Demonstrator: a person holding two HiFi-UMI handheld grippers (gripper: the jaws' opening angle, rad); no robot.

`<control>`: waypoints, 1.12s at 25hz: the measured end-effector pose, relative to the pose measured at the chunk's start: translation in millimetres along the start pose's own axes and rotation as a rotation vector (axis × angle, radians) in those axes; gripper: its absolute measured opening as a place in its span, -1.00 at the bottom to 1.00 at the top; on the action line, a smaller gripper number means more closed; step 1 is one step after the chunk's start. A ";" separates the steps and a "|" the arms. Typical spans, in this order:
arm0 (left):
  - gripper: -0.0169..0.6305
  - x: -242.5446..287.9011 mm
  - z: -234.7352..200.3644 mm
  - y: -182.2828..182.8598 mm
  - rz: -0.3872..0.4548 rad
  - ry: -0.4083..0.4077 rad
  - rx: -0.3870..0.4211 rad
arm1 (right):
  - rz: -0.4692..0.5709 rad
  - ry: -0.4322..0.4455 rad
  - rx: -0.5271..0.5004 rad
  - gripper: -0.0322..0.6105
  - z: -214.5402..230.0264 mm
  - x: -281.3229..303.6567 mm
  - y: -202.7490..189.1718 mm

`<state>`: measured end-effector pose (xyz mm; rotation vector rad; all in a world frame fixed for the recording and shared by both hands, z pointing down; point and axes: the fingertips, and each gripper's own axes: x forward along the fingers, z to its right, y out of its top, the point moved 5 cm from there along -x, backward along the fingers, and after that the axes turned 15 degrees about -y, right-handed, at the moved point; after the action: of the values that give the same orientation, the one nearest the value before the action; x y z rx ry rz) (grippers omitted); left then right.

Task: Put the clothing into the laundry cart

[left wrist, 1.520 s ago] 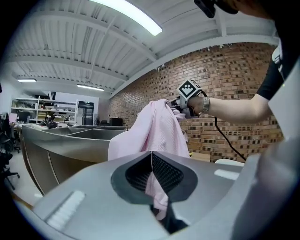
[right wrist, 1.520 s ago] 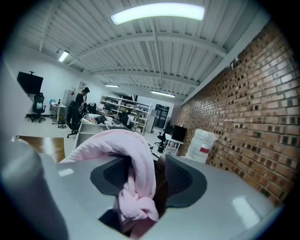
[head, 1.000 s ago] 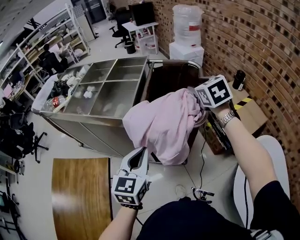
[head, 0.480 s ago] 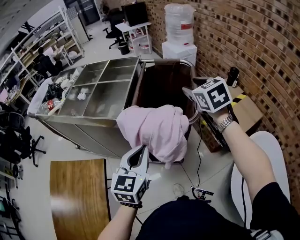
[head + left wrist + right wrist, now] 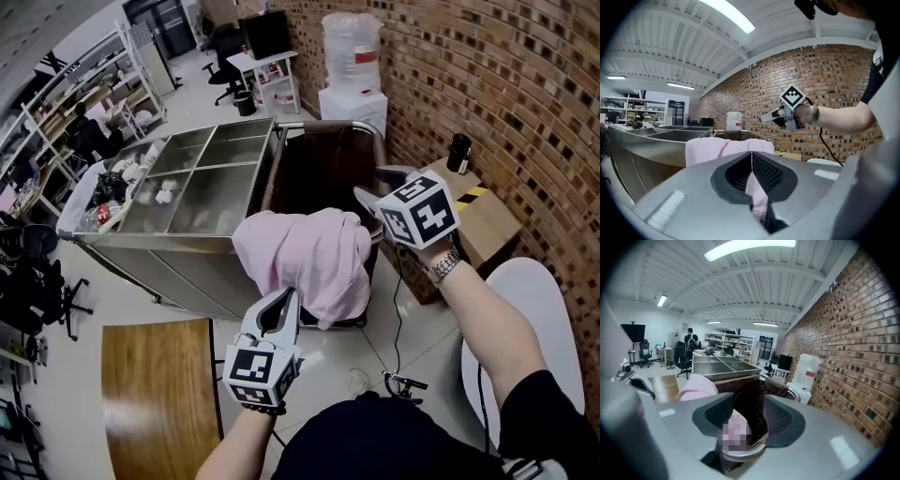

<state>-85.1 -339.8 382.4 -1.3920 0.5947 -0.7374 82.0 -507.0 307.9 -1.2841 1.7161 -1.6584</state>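
A pink garment [image 5: 305, 248] hangs draped over the near rim of the brown laundry cart [image 5: 323, 127], part inside and part down the front. My left gripper [image 5: 281, 302] is shut on its lower edge; pink cloth [image 5: 757, 187] shows pinched between the jaws [image 5: 751, 157]. My right gripper [image 5: 373, 185] hovers over the cart's right side, apart from the cloth. Its jaws [image 5: 746, 411] stand apart and are closing, with nothing pressed between the pads. Beyond them I see the garment [image 5: 696, 386] and the cart's rim [image 5: 790, 391].
A steel table with open compartments [image 5: 211, 165] adjoins the cart's left side. A water dispenser [image 5: 352, 56] and a brick wall stand behind. A cardboard box [image 5: 487, 220] lies at the right, a wooden board [image 5: 159, 394] on the floor at the left.
The right gripper has let go of the garment and drawn back lower and leftward. The garment has dropped from mid-air onto the cart's near rim. The left gripper keeps its hold.
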 end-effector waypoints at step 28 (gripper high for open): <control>-0.92 -117.6 75.6 74.2 0.086 -0.104 0.068 | 0.258 -0.086 0.034 -0.89 -140.0 -187.5 13.7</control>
<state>-96.1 -199.4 310.2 -1.3254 0.5404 -0.6075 53.1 -277.9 268.1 -1.0522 1.7130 -1.4579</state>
